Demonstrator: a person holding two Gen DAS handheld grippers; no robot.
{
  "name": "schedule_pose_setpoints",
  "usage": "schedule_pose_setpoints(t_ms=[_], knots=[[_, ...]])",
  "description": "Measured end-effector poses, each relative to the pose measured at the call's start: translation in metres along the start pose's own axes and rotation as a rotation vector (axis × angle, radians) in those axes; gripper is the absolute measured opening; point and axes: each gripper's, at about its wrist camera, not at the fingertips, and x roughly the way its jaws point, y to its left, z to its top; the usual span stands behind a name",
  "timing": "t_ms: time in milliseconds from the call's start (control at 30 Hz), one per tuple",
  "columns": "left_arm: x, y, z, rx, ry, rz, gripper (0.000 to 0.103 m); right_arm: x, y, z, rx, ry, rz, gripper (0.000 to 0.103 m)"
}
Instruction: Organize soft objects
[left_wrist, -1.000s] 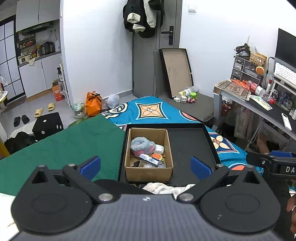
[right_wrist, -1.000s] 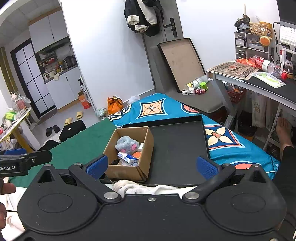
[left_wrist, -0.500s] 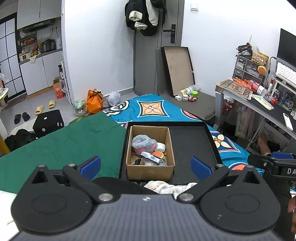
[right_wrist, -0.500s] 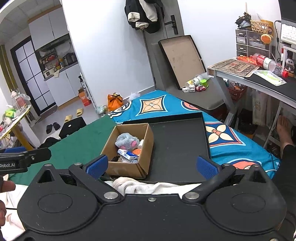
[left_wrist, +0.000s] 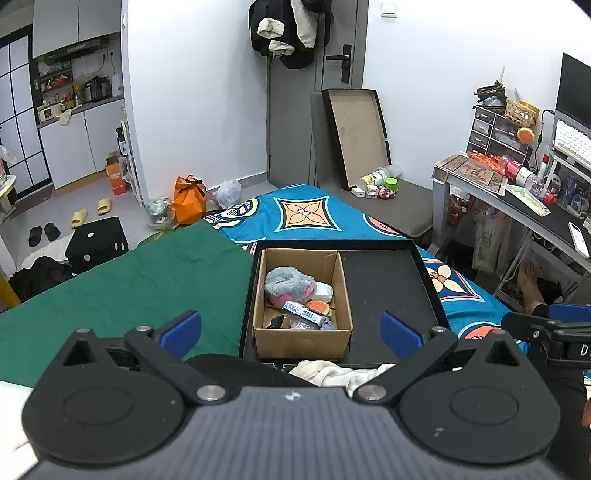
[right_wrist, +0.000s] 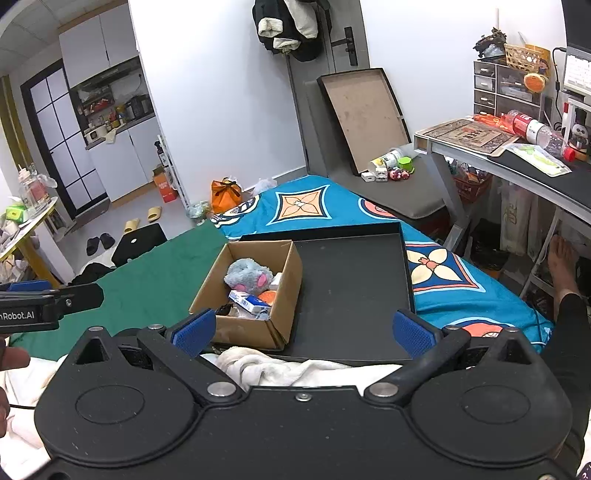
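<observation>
A brown cardboard box (left_wrist: 301, 341) stands in the left half of a shallow black tray (left_wrist: 388, 288) on the bed. It holds a grey and pink plush toy (left_wrist: 290, 285), a blue and white packet (left_wrist: 304, 313), an orange piece and other small items. A white cloth (left_wrist: 334, 373) lies just in front of the tray. My left gripper (left_wrist: 291, 330) is open and empty, hovering near the box's front. My right gripper (right_wrist: 302, 330) is open and empty, above the cloth (right_wrist: 280, 367), with the box (right_wrist: 255, 334) and tray (right_wrist: 354, 280) ahead.
The bed carries a green cloth (left_wrist: 122, 288) on the left and a blue patterned cover (left_wrist: 306, 214) behind the tray. A desk (left_wrist: 517, 199) with clutter stands at the right, with a bare foot (left_wrist: 530, 284) under it. Bags and slippers lie on the floor beyond.
Both grippers have drawn back and risen slightly, so the box and tray sit a little farther off. Both stay open; nothing in the box has moved.
</observation>
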Motion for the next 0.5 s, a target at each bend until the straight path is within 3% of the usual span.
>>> schedule_pose_setpoints(t_ms=[500], knots=[[0.0001, 0.0016, 0.0018, -0.008, -0.005, 0.005, 0.103, 0.0007, 0.0006, -0.0012, -0.001, 0.003, 0.005, 0.103]])
